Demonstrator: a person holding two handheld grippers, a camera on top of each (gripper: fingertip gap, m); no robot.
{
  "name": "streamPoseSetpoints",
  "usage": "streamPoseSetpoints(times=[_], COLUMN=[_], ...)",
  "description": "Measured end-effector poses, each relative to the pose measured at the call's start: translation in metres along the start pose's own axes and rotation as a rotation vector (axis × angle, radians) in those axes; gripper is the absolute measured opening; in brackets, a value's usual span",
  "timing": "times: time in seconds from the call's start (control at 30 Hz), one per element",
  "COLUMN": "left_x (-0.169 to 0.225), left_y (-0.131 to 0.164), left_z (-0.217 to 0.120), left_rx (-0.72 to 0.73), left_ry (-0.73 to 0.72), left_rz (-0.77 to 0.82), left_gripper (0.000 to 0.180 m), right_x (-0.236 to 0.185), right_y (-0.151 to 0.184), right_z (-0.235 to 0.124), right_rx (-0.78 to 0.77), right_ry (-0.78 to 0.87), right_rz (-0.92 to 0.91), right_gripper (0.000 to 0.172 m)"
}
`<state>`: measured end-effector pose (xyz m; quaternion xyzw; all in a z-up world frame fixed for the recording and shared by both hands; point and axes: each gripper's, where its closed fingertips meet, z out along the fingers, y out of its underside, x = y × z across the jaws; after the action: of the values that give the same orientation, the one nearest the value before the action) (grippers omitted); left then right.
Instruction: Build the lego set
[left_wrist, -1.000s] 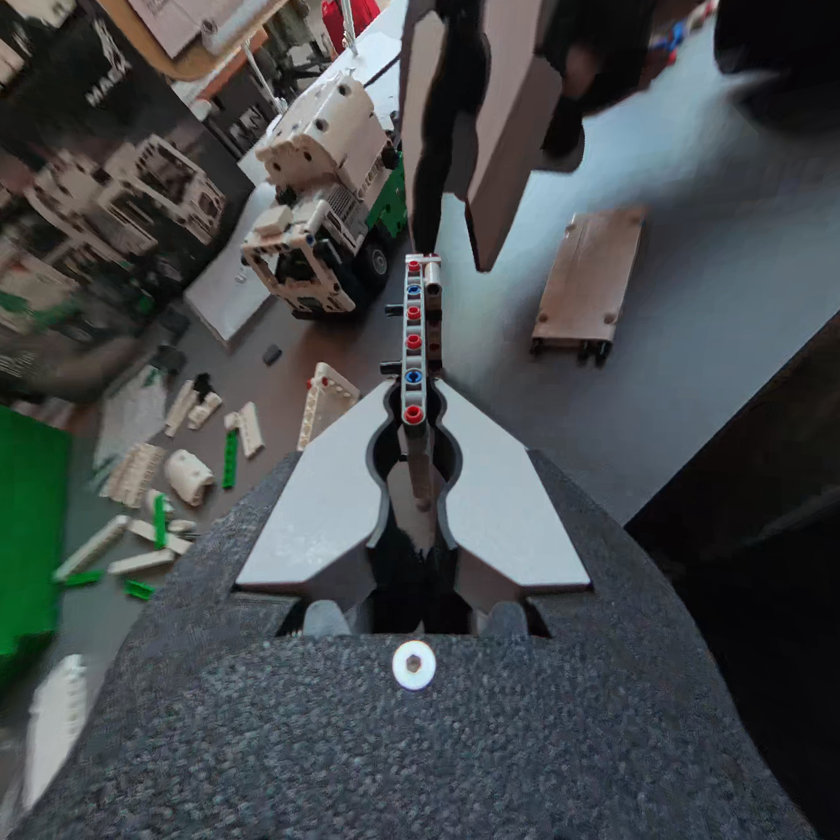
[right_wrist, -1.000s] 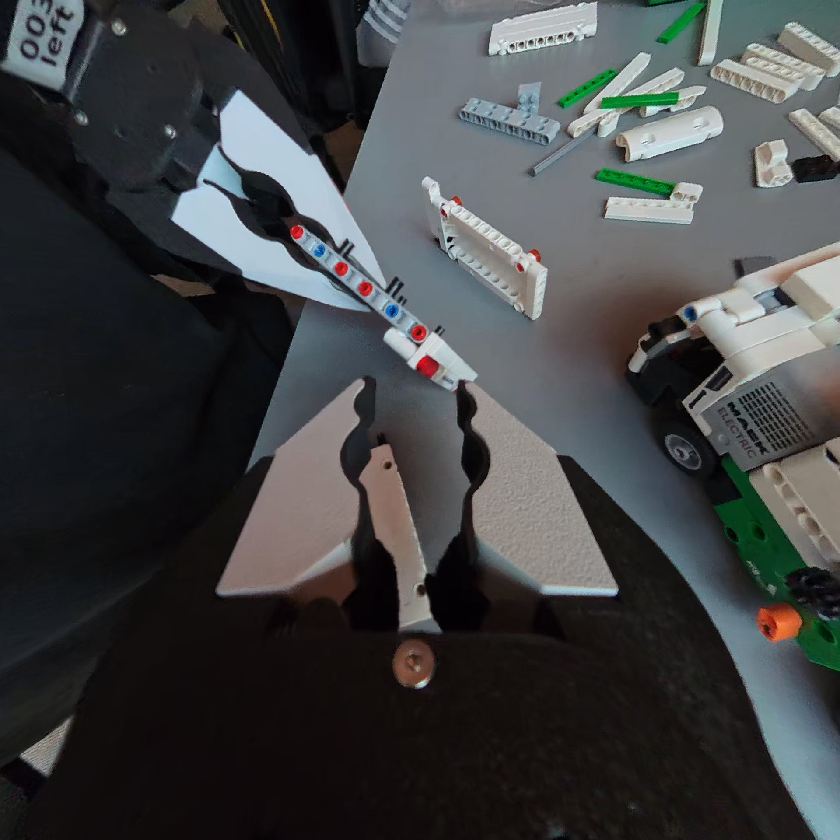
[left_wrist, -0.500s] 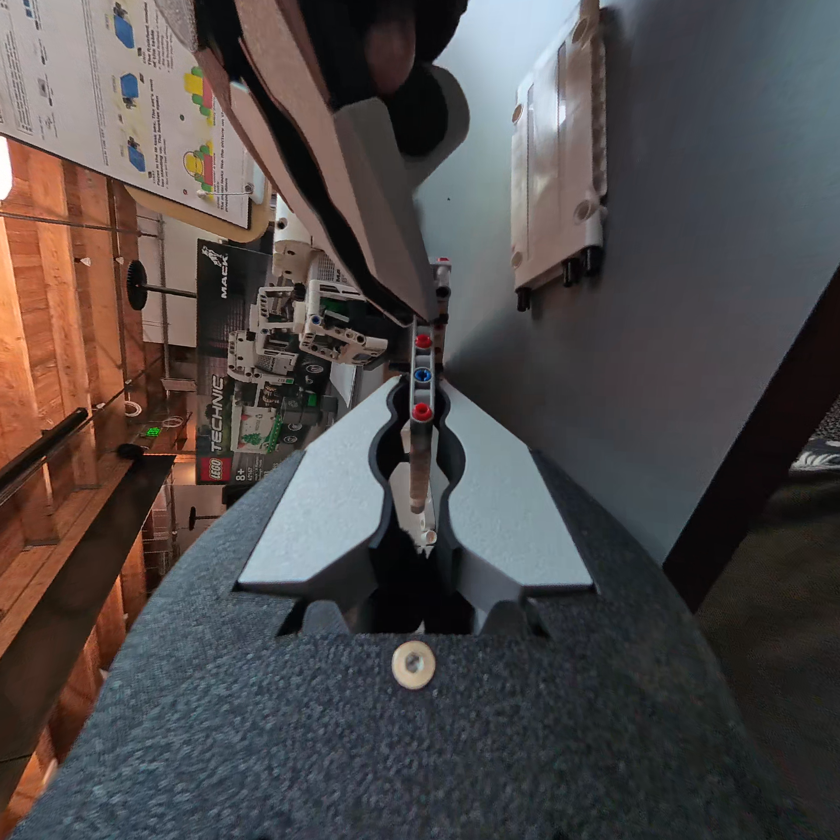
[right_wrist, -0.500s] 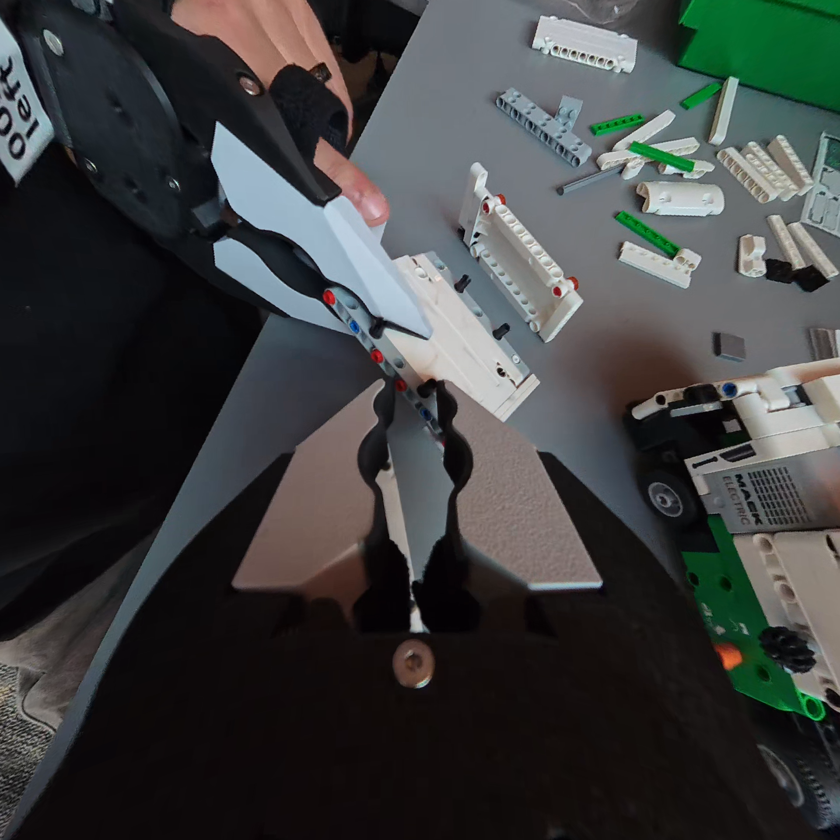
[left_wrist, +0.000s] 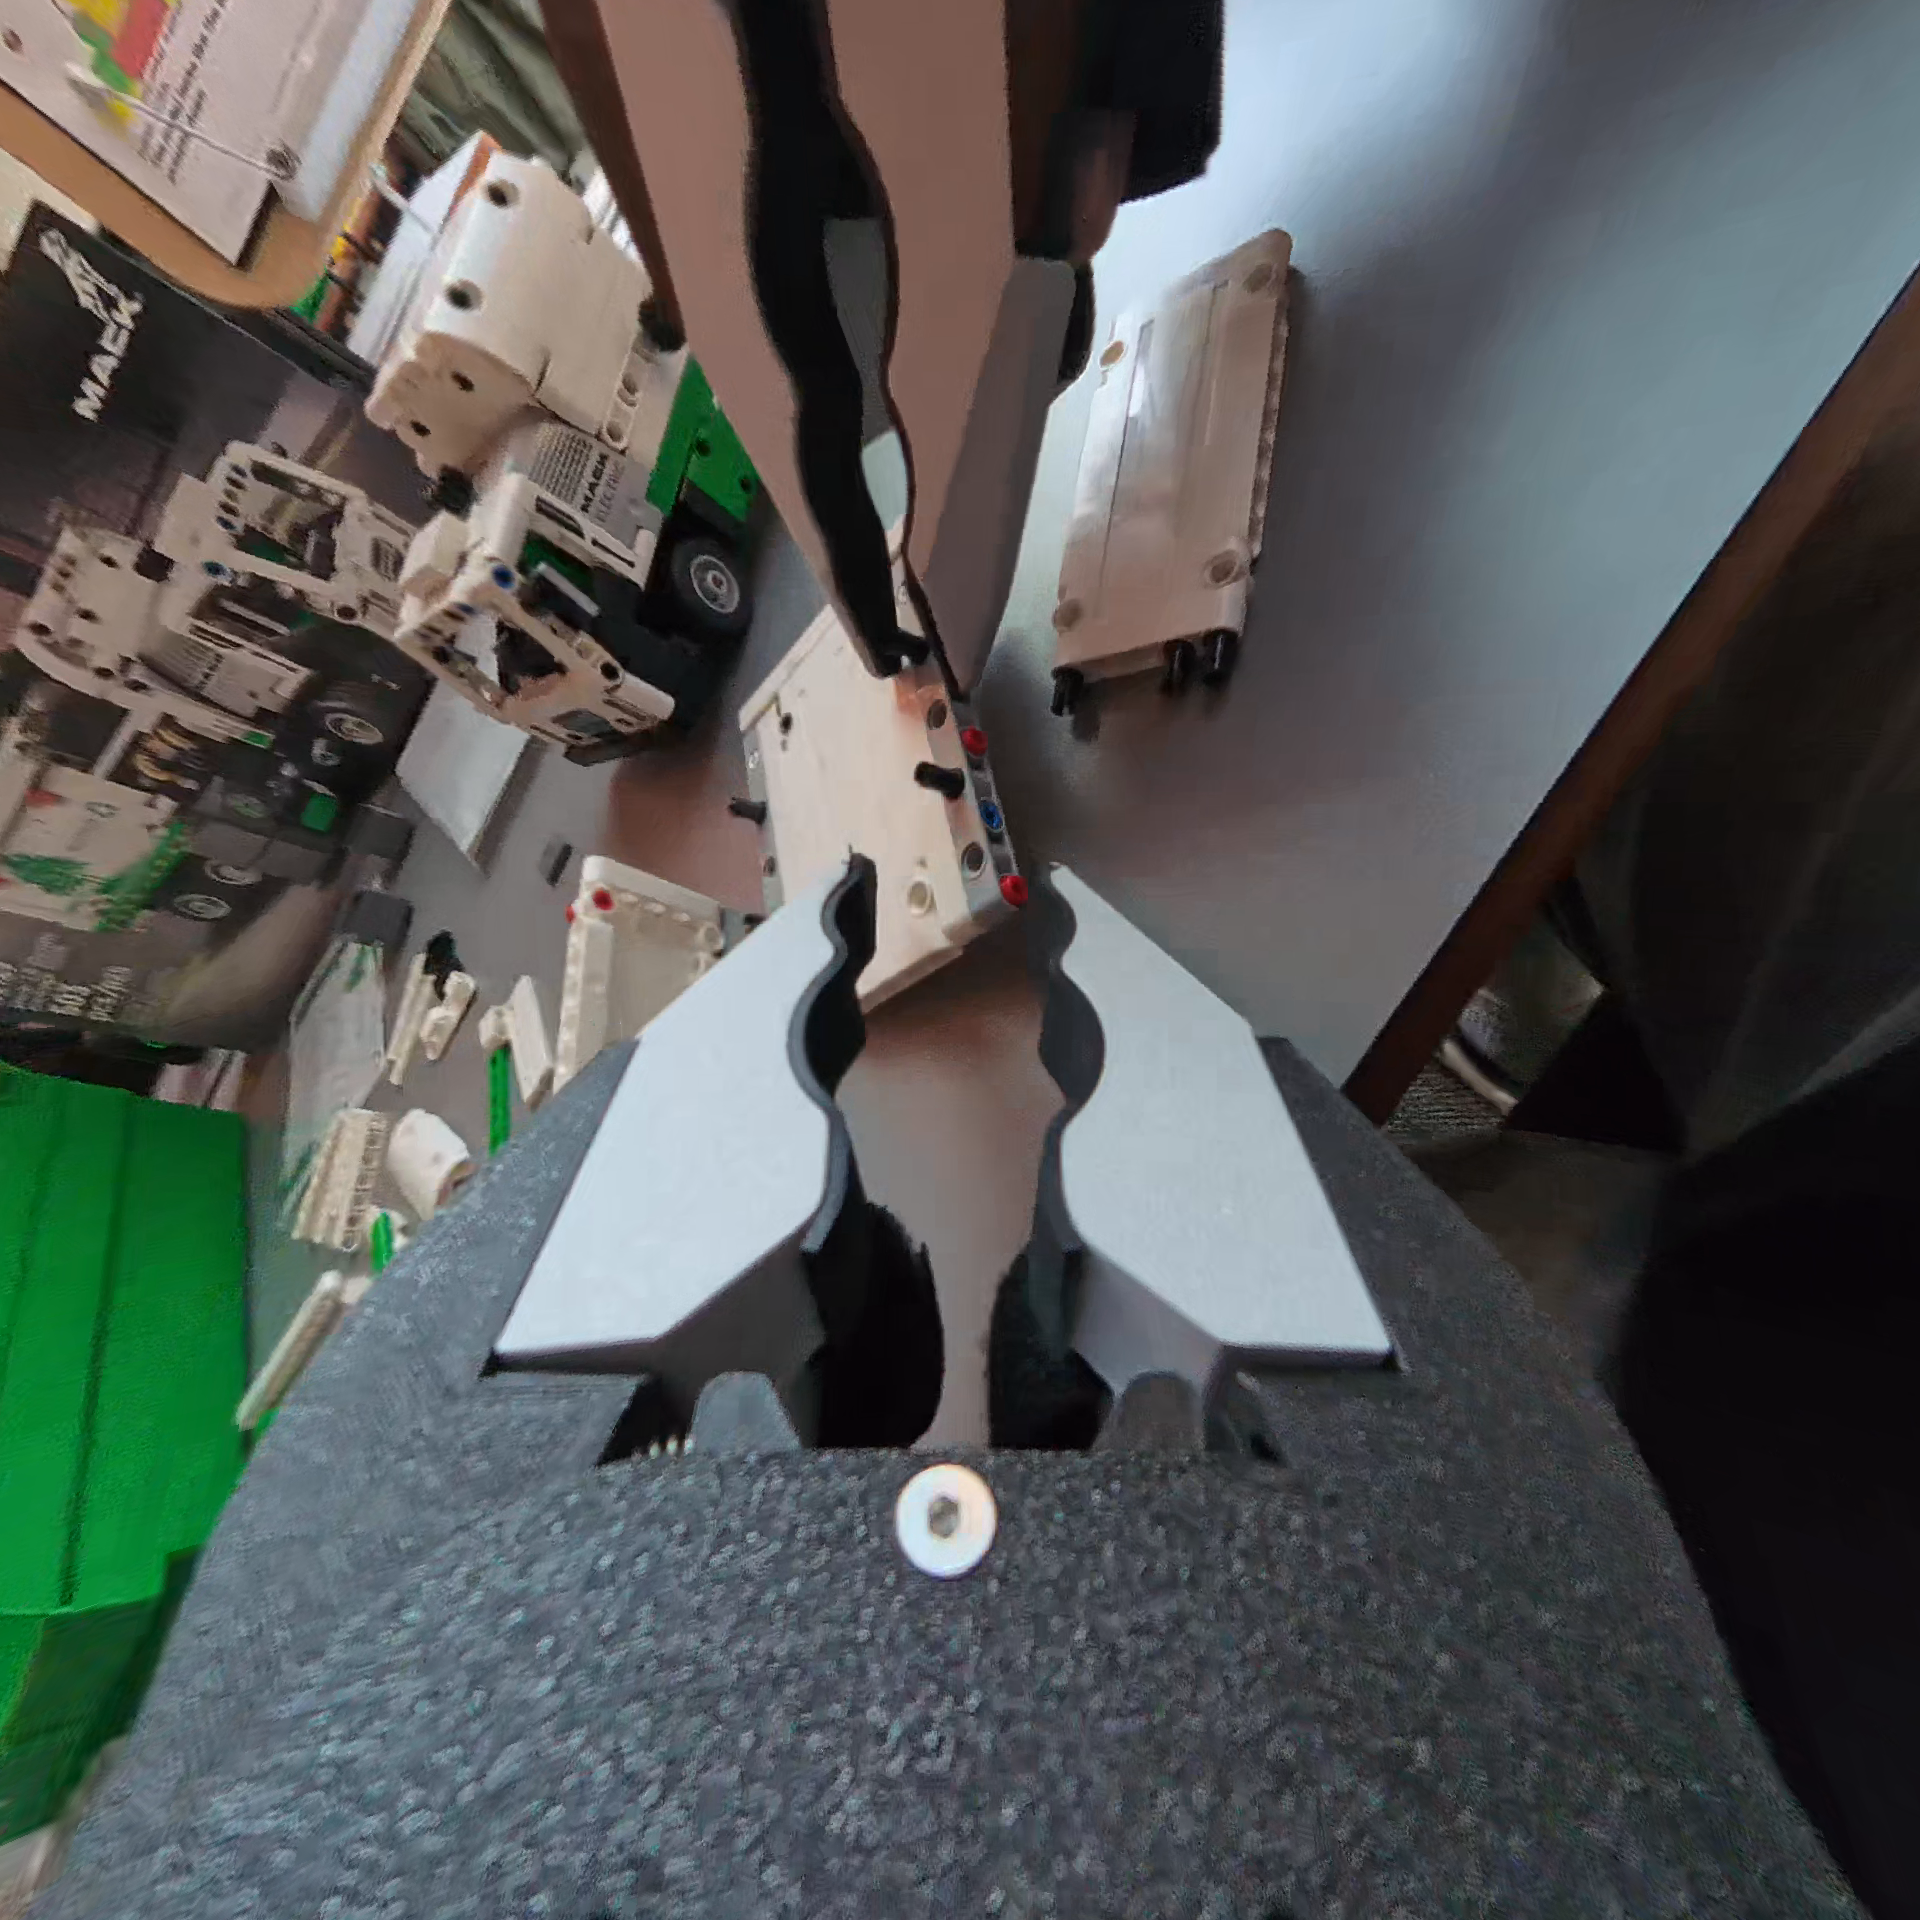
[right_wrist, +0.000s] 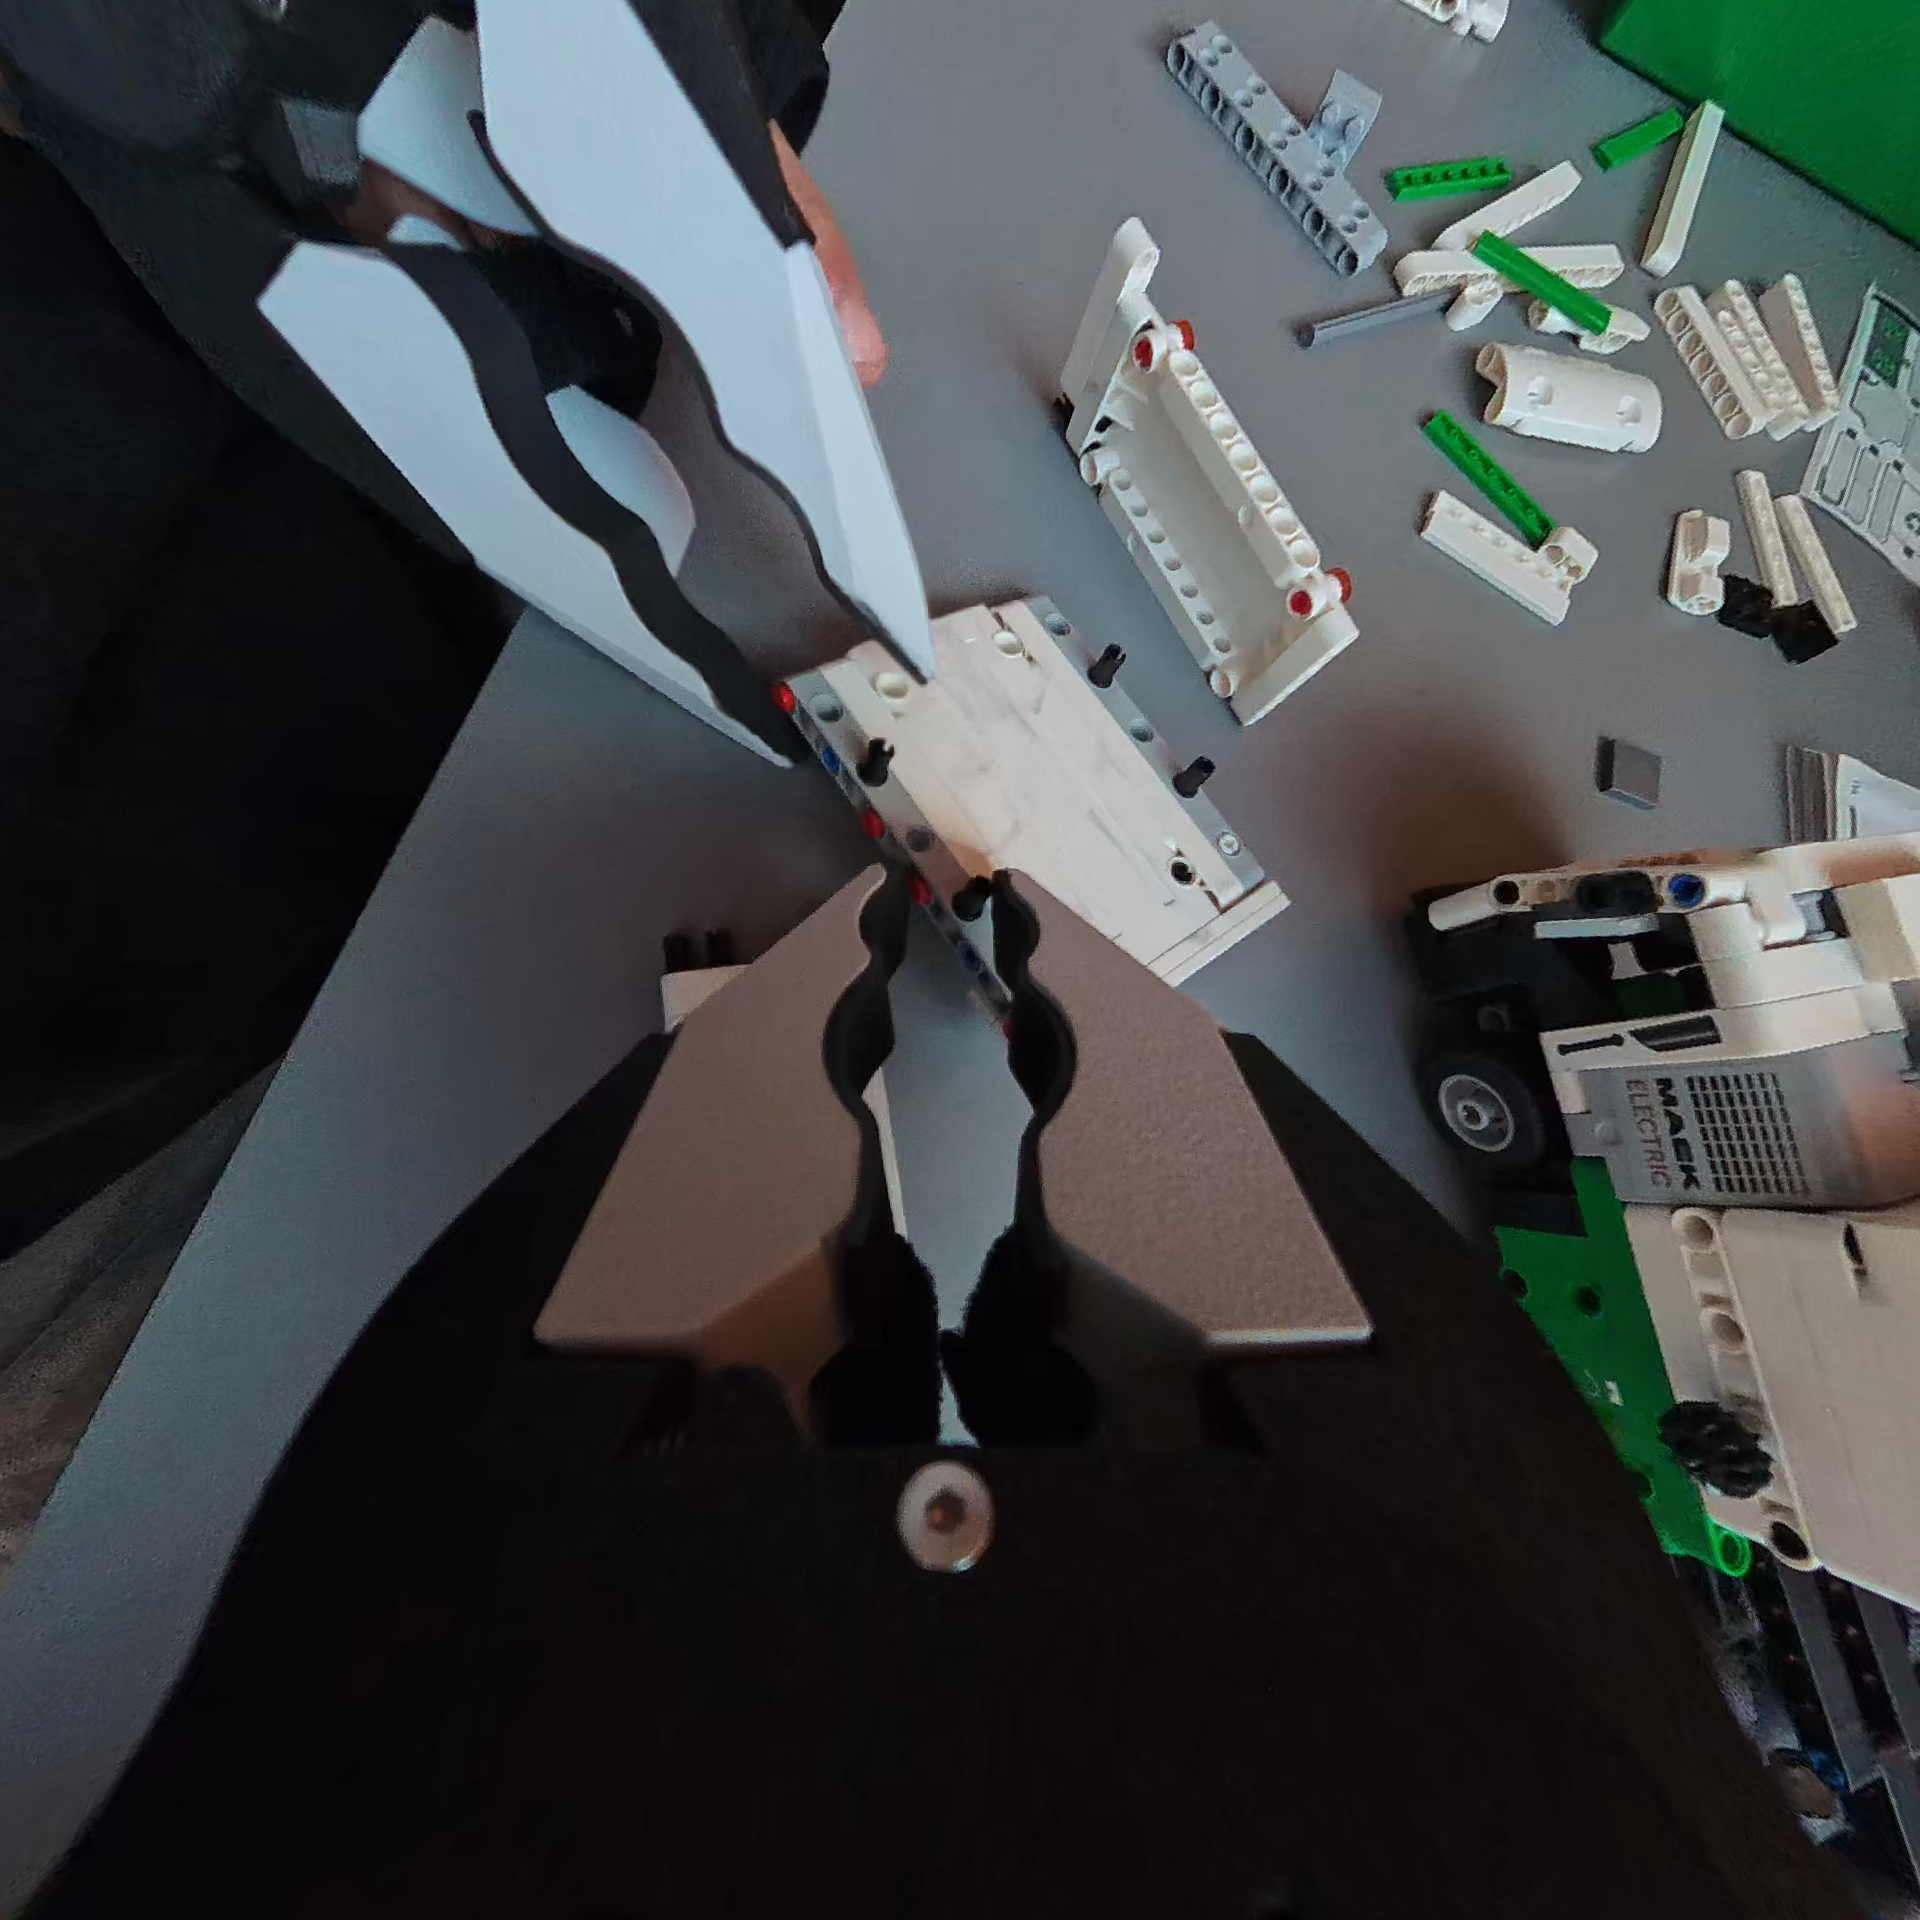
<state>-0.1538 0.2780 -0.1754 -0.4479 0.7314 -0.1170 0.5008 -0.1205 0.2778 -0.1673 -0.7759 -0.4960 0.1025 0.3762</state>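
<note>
Grey beam (right_wrist: 852, 779) with red and blue pins, edging the white panel (right_wrist: 1049, 790) near the worktop (right_wrist: 1403, 675) edge, sits pinched in the right gripper (right_wrist: 940, 883) jaws. The left gripper (left_wrist: 956, 868) jaws stand spread about the panel's corner, not pressing.

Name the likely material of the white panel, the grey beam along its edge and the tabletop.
White panel: moulded plastic, smooth, slight sheen, pin holes. Grey beam: plastic too, matt, holding red and blue pins. Tabletop: smooth matt grey, perhaps laminate; uncertain.
</note>
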Motion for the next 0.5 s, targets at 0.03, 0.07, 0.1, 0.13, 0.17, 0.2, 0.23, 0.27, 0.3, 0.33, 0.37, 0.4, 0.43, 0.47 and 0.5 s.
streamPoseSetpoints(times=[0.03, 0.07, 0.1, 0.13, 0.17, 0.2, 0.23, 0.27, 0.3, 0.33, 0.37, 0.4, 0.43, 0.47, 0.5], left_x=[0.0, 0.0, 0.001, 0.002, 0.003, 0.003, 0.002, -0.002, -0.012, -0.027, -0.044, -0.062, -0.08, -0.092, -0.098], left_y=[0.002, 0.004, 0.005, 0.005, 0.006, 0.005, 0.002, 0.0, 0.0, 0.003, 0.009, 0.019, 0.032, 0.046, 0.058], left_z=[-0.002, -0.004, -0.007, -0.009, -0.011, -0.014, -0.017, -0.021, -0.026, -0.03, -0.035, -0.038, -0.041, -0.042, -0.042], left_rx=[0.003, 0.008, 0.014, 0.021, 0.03, 0.049, 0.081, 0.116, 0.148, 0.174, 0.194, 0.199, 0.186, 0.165, 0.14], left_ry=[0.013, 0.026, 0.046, 0.07, 0.095, 0.124, 0.158, 0.191, 0.205, 0.199, 0.188, 0.166, 0.13, 0.104, 0.11], left_rz=[-0.038, -0.069, -0.098, -0.13, -0.169, -0.216, -0.274, -0.335, -0.399, -0.47, -0.542, -0.604, -0.652, -0.683, -0.703], left_gripper=[0.029, 0.029, 0.03, 0.03, 0.031, 0.031, 0.031, 0.031, 0.031, 0.031, 0.031, 0.032, 0.034, 0.037, 0.04], right_x=[-0.001, -0.001, -0.002, -0.004, -0.004, -0.005, -0.006, -0.006, -0.006, -0.006, -0.006, -0.005, -0.005, -0.004, -0.002], right_y=[0.001, 0.001, 0.003, 0.004, 0.004, 0.005, 0.006, 0.007, 0.007, 0.007, 0.007, 0.005, 0.003, 0.0, -0.004], right_z=[0.001, 0.001, 0.002, 0.003, 0.004, 0.004, 0.005, 0.005, 0.006, 0.005, 0.005, 0.004, 0.003, 0.001, -0.002], right_rx=[-0.002, -0.008, -0.015, -0.022, -0.024, -0.026, -0.031, -0.035, -0.037, -0.035, -0.03, -0.02, -0.004, 0.018, 0.043], right_ry=[-0.004, -0.005, -0.015, -0.024, -0.023, -0.026, -0.028, -0.03, -0.034, -0.041, -0.044, -0.045, -0.048, -0.052, -0.051], right_rz=[0.002, 0.004, 0.006, 0.005, 0.002, -0.001, -0.002, 0.002, 0.01, 0.017, 0.023, 0.029, 0.038, 0.051, 0.067], right_gripper=[0.014, 0.013, 0.013, 0.01, 0.01, 0.01, 0.01, 0.01, 0.01, 0.01, 0.01, 0.01, 0.011, 0.011, 0.012])
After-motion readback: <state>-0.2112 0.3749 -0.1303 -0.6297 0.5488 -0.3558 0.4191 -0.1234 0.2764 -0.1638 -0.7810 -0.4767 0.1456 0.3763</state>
